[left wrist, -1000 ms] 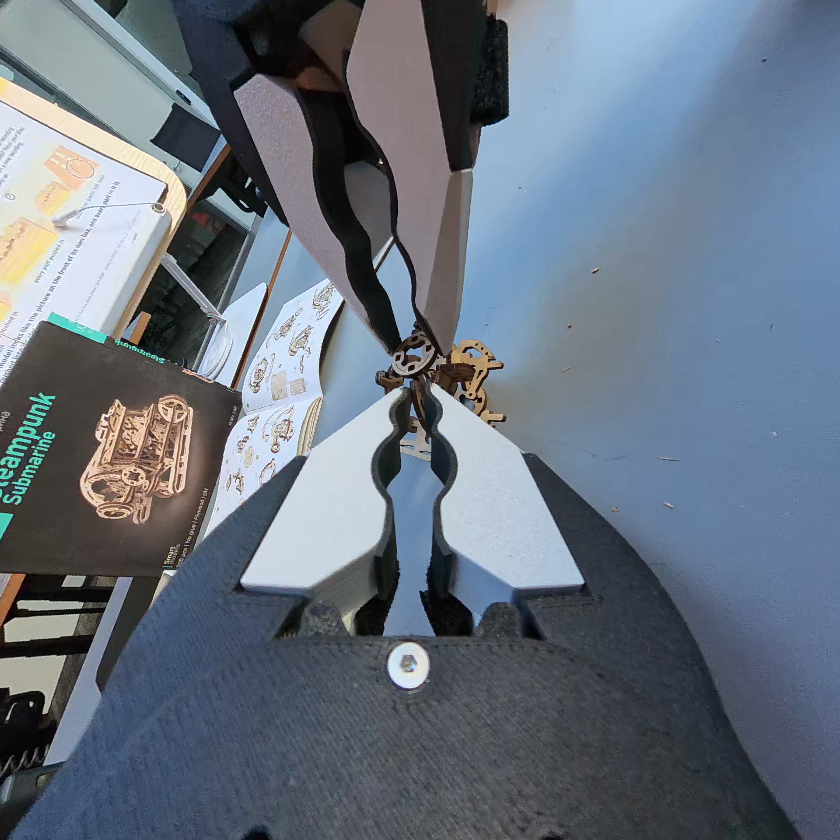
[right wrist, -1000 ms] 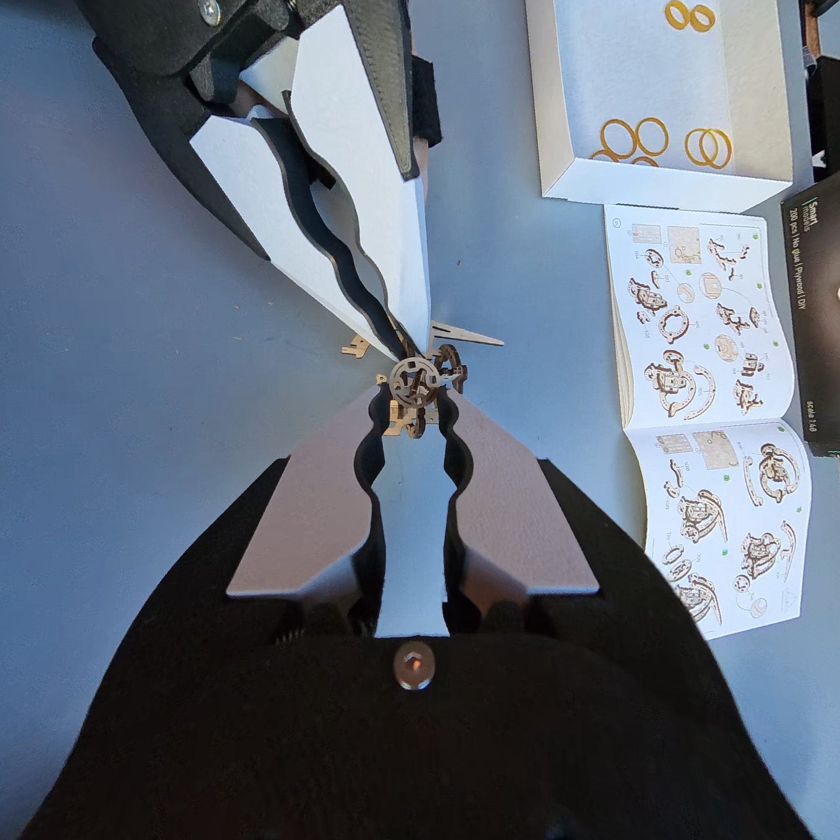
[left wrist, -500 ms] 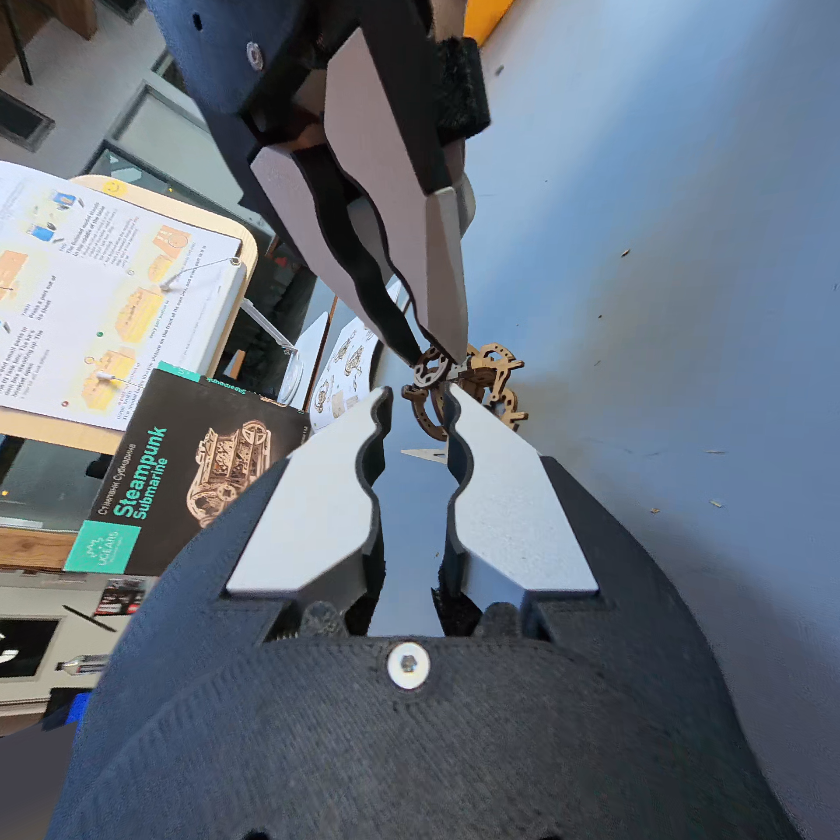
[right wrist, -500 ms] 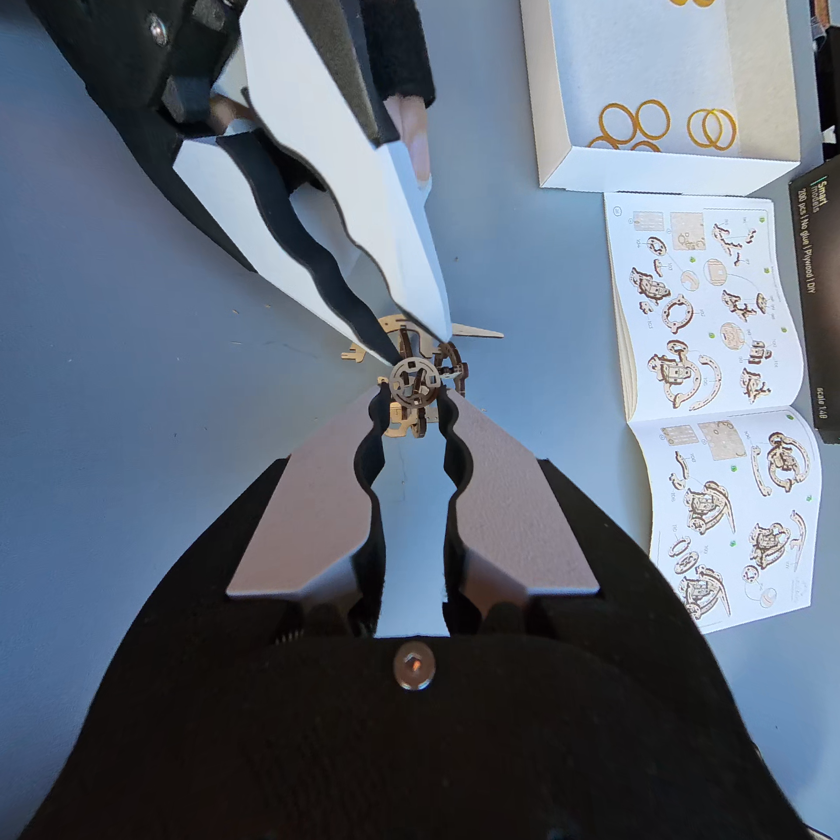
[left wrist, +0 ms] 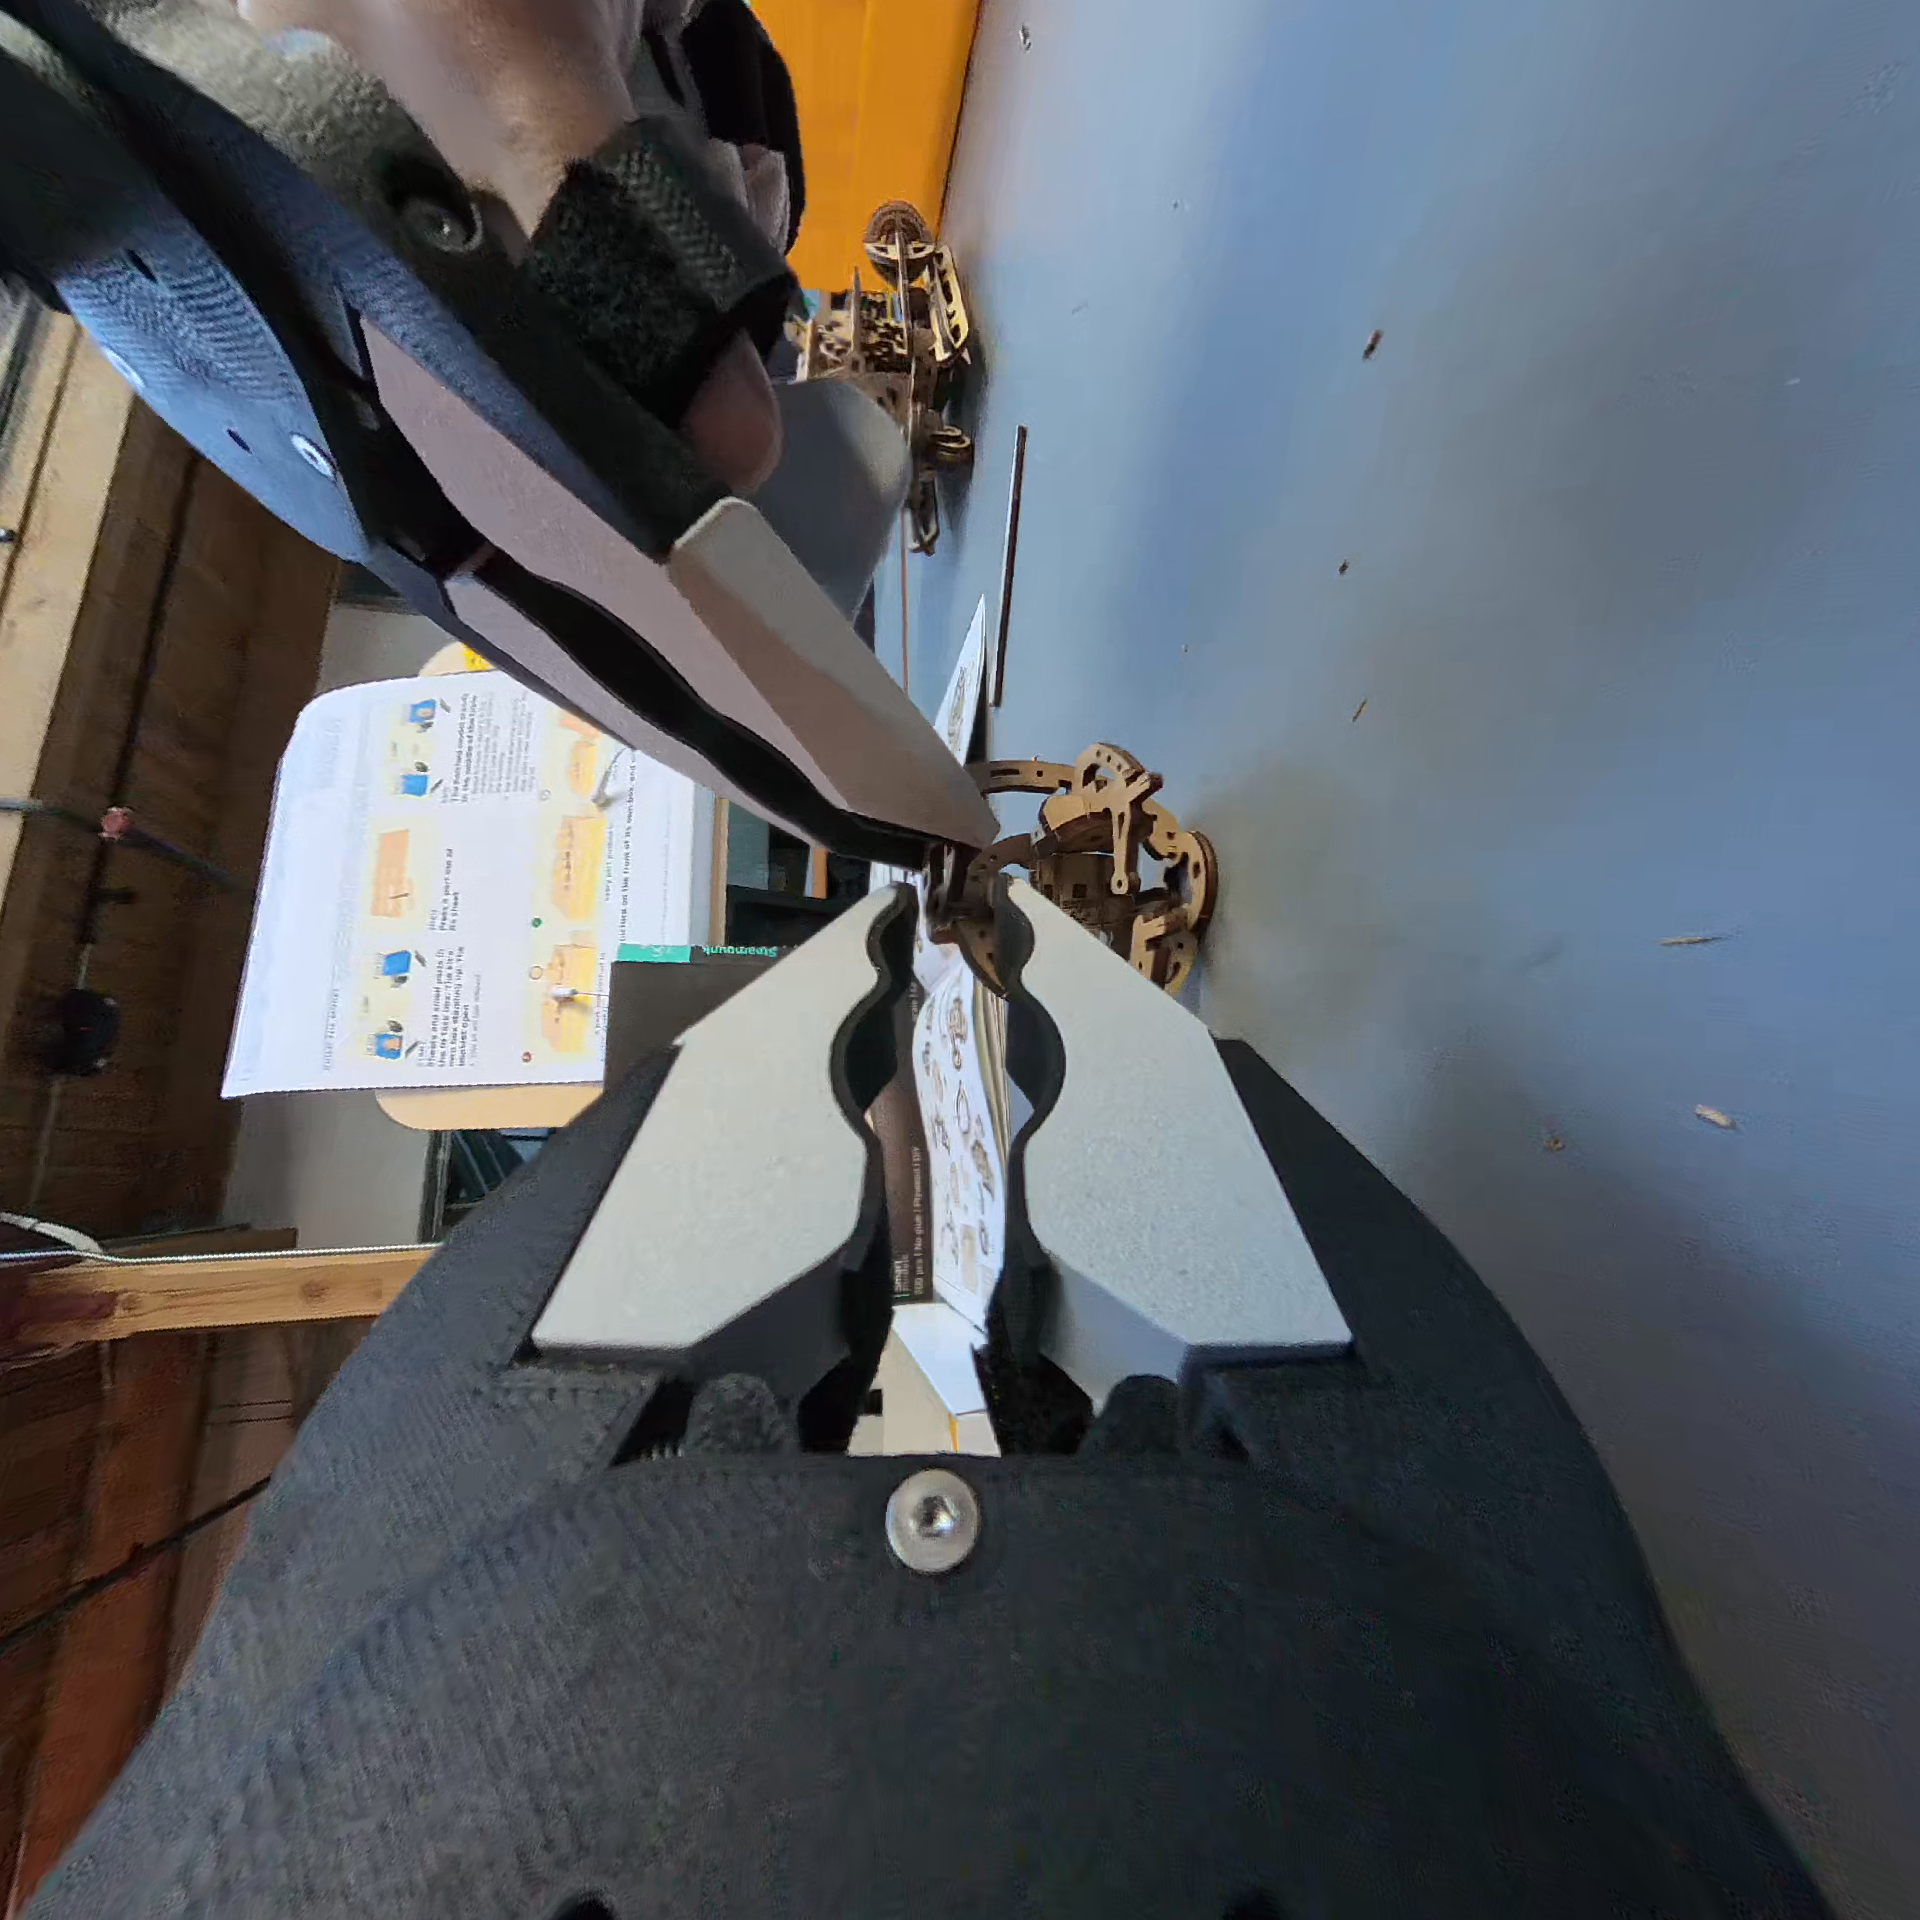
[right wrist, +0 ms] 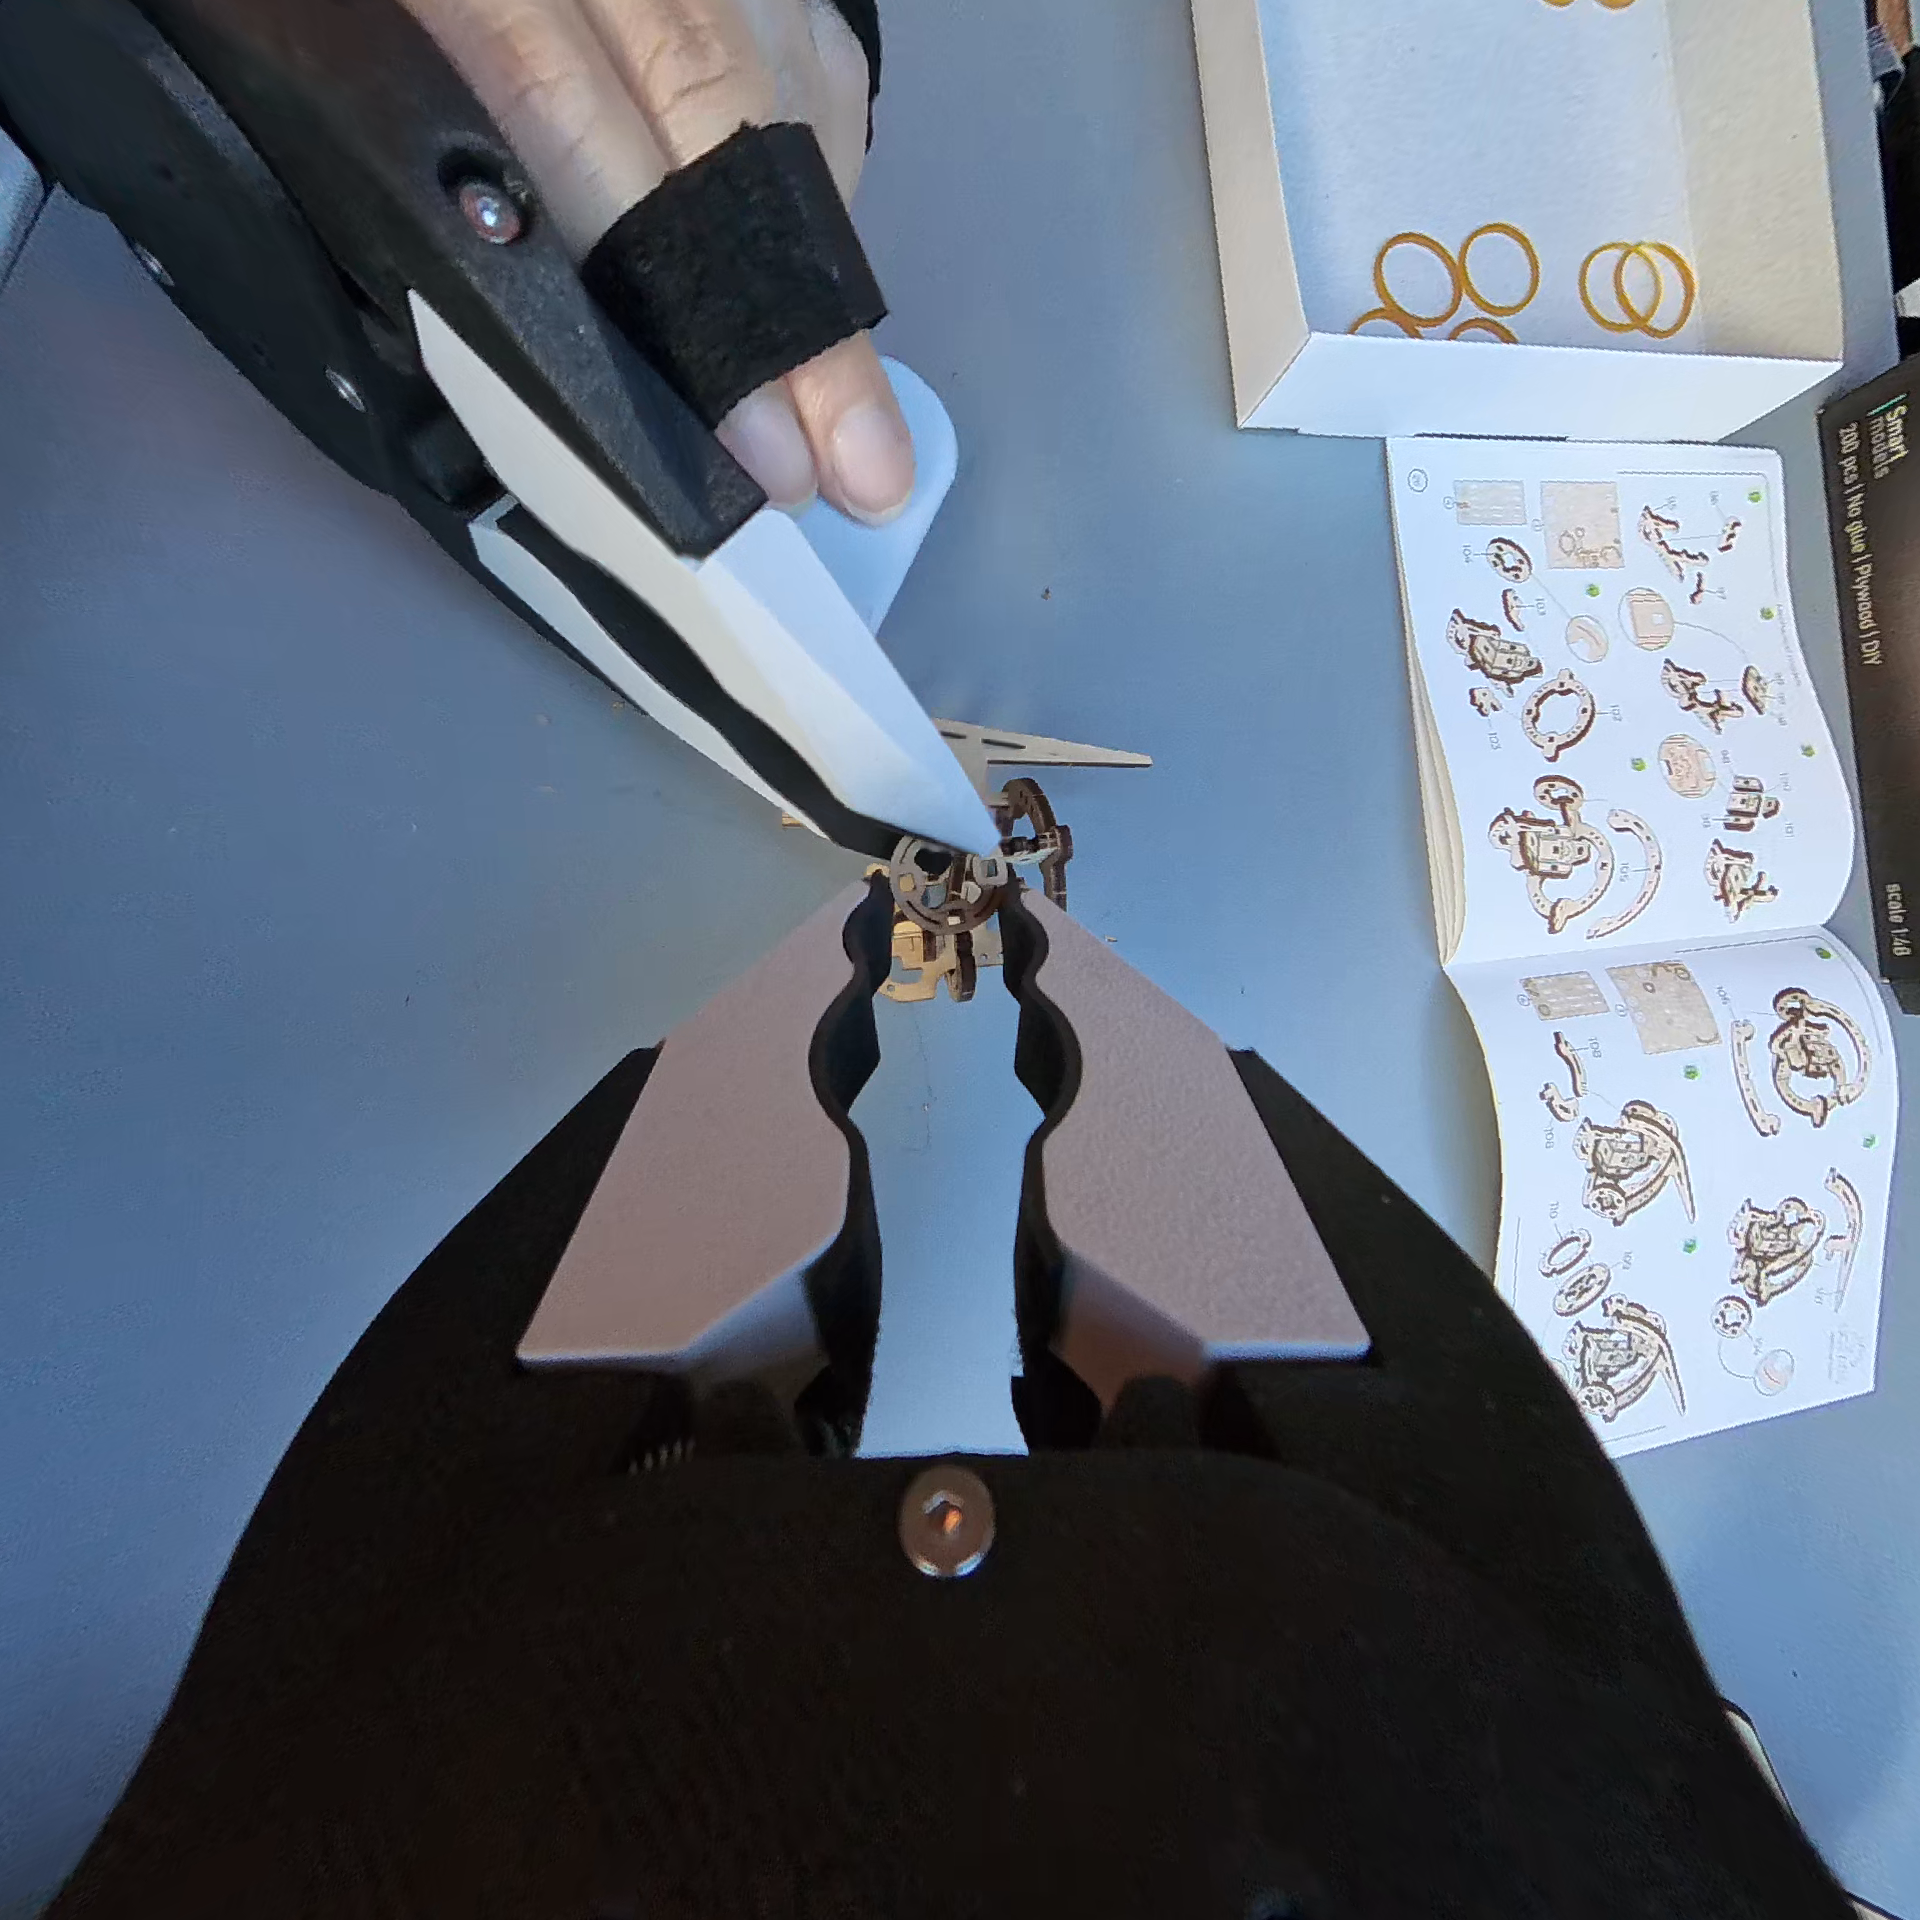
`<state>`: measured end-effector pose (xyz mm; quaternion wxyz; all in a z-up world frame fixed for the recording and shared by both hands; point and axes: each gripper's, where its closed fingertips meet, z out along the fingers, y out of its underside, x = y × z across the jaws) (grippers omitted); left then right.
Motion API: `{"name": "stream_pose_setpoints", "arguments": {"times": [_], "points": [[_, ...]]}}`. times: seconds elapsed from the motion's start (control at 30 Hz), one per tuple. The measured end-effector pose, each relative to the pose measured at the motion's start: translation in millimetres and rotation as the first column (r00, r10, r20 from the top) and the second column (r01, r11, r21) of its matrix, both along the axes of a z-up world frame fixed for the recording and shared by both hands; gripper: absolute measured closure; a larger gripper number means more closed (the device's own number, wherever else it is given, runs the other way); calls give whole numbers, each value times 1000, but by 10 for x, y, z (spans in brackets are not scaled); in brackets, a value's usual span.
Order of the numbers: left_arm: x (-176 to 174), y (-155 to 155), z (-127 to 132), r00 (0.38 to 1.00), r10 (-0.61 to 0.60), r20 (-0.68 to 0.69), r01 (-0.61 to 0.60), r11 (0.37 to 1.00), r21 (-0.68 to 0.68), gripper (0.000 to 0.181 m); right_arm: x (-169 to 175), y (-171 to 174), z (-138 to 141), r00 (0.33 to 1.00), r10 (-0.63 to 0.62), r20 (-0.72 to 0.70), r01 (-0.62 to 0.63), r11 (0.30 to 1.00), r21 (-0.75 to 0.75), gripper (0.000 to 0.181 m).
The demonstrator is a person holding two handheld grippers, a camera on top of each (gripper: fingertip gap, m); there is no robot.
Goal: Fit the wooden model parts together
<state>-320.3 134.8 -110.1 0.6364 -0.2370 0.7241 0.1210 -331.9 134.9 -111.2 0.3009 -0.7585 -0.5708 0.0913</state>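
A small dark wooden wheel part [right wrist: 948,896] sits at the near end of a light wooden model [left wrist: 1112,862] that rests on the blue table [left wrist: 1507,727]. My right gripper [right wrist: 940,909] is shut on the wheel, one finger on each side of its rim. My left gripper [left wrist: 958,899] is shut on the same dark part [left wrist: 966,906] from the other side. In the right wrist view the left gripper [right wrist: 940,840] comes in from the upper left, its tips on the wheel's top edge. In the left wrist view the right gripper [left wrist: 961,836] does the same. Whether wheel and model are joined is hidden.
An open instruction booklet [right wrist: 1642,935], a white box with yellow rubber bands [right wrist: 1507,208] and a black kit box [right wrist: 1881,675] lie to the right. A flat wooden strip [right wrist: 1049,750] lies behind the model. Another built wooden model [left wrist: 904,312] stands farther along the table.
My left gripper opened half a second ago and has closed in again on the dark part. It has also swung and tilted, so it lies flatter. The right gripper kept its hold.
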Motion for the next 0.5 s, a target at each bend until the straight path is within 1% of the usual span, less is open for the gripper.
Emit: {"name": "stream_pose_setpoints", "arguments": {"times": [0.23,0.5], "points": [[-6,-21,-8,1000,-6,-3,6,999,46,172,-5,-11,-4,1000,2,-4,-2,1000,-9,161],[-20,-15,-6,1000,5,7,-5,999,37,174,1,-4,-31,1000,31,3,-31,999,26,162]]}}
